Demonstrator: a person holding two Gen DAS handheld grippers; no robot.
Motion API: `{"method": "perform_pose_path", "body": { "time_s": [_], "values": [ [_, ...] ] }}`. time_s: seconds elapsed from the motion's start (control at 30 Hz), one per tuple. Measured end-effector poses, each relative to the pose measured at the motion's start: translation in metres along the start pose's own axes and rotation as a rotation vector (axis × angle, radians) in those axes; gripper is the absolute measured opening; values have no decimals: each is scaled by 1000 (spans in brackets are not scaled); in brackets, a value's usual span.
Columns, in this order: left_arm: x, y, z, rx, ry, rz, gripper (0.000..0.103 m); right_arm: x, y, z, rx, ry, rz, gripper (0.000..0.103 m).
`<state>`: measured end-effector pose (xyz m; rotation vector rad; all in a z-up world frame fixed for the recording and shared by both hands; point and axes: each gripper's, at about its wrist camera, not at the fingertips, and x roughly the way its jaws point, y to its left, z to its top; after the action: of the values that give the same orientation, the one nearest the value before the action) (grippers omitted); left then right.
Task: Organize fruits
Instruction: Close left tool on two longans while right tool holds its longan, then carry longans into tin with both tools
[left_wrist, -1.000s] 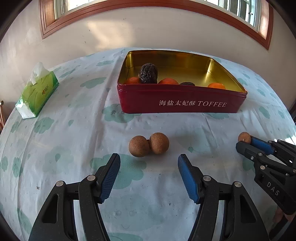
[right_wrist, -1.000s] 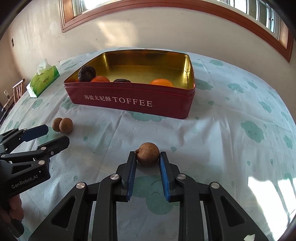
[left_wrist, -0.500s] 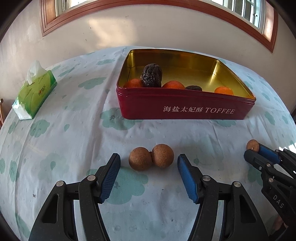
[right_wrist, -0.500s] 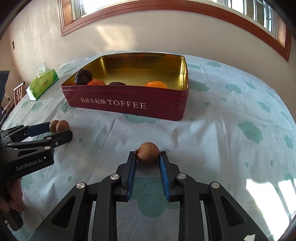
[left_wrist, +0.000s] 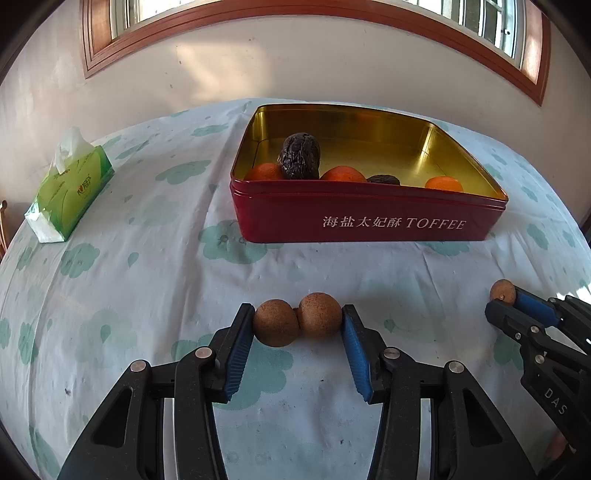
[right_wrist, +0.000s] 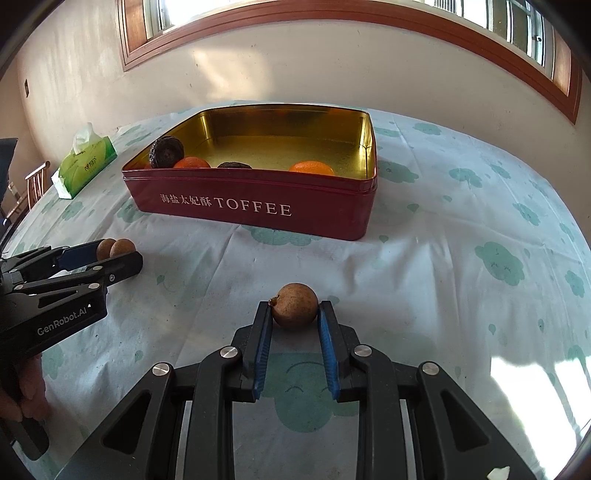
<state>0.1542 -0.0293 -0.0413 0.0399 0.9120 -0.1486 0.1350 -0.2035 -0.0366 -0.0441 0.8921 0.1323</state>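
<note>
My left gripper is closed onto the pair of brown fruits, pads touching each end, on the tablecloth in front of the red tin. My right gripper is clamped on a single brown fruit, near the tin's front right corner. Oranges and dark fruits sit along the tin's front wall.

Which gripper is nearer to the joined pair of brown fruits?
Left. The left gripper has its jaws touching both sides of the pair. The right gripper is off to the right, shut on a single fruit.
</note>
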Motion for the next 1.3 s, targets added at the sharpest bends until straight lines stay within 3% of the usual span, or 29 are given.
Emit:
{"method": "perform_pose_path", "body": {
  "time_s": [1.3],
  "values": [
    [-29,-5,-23,-23,-11,48,48,1,-1,1,-4,1,-3,23]
  ]
}}
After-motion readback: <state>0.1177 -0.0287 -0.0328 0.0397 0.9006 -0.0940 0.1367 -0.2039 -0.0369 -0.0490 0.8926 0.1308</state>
